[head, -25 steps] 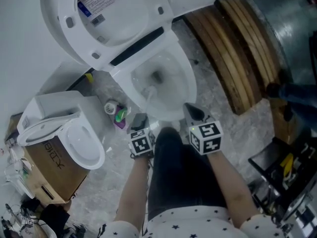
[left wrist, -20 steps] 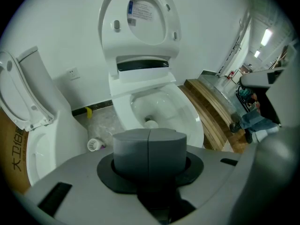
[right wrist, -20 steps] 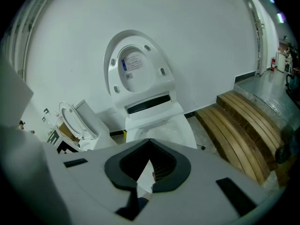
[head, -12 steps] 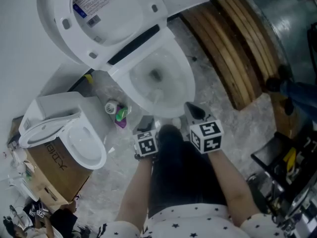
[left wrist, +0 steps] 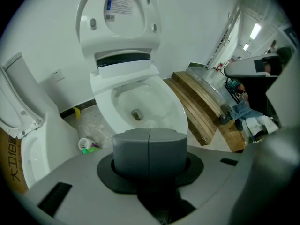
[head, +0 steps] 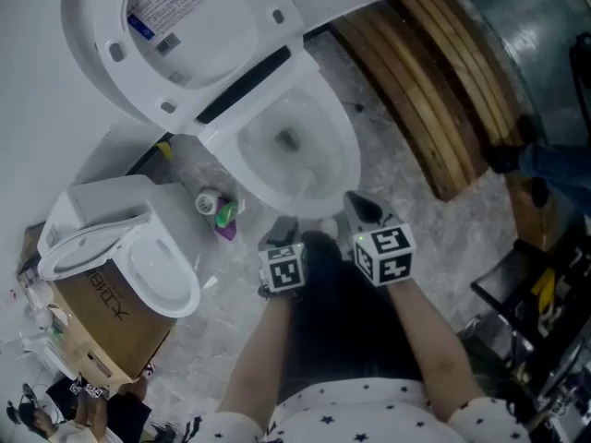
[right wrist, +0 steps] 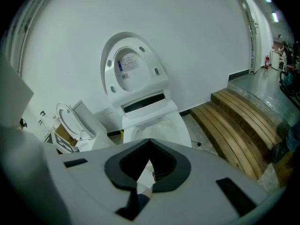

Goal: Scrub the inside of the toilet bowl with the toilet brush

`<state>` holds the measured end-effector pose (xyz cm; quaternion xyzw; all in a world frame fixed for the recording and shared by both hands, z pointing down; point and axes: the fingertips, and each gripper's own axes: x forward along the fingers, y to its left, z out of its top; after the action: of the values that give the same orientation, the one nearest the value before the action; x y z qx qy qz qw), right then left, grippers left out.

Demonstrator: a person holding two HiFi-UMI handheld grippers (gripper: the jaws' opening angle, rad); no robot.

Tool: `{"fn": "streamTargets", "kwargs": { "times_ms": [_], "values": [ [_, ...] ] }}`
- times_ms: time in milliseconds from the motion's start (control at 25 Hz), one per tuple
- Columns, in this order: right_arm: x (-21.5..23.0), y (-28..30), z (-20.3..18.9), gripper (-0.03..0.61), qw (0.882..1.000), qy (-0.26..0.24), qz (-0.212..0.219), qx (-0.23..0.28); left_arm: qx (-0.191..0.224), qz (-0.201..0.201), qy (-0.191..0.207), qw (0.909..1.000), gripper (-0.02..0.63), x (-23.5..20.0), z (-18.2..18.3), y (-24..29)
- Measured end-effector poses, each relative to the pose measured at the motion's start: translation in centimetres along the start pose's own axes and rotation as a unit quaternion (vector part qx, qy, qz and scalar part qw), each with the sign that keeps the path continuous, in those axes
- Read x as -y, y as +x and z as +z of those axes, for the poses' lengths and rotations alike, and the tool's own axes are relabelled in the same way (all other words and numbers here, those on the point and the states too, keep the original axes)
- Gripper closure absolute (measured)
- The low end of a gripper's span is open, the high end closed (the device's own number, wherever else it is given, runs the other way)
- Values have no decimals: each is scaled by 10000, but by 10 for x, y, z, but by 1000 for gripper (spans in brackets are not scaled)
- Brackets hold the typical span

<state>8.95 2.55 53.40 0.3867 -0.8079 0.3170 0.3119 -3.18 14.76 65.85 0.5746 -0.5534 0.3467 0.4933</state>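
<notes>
Left gripper [head: 283, 229] clamped on toilet brush [head: 302, 188], brush head inside toilet bowl [head: 344, 142]. Right gripper [head: 361, 209] jaws apart, empty, near bowl's front rim.

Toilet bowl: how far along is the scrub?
Done: the lid is up and the brush is down inside the toilet bowl. In hand: the left hand-held gripper, jaws together, seems to hold the brush handle, head against the near wall. The right hand-held gripper is open by the rim. Left: the pictures can't show how much is scrubbed; the brush is not yet put away.
</notes>
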Motion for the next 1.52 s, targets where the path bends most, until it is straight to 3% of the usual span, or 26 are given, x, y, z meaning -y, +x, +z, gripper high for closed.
{"fn": "streamTargets", "kwargs": {
  "times_ms": [640,1520],
  "values": [
    [11,-3,-11,571,9999,126,-92,-55,68,-268,200,9994,462,36,27,11],
    [19,10,-8,571,9998,153,-57,-149,291,-333,87,9990,462,40,78,28]
  ]
}}
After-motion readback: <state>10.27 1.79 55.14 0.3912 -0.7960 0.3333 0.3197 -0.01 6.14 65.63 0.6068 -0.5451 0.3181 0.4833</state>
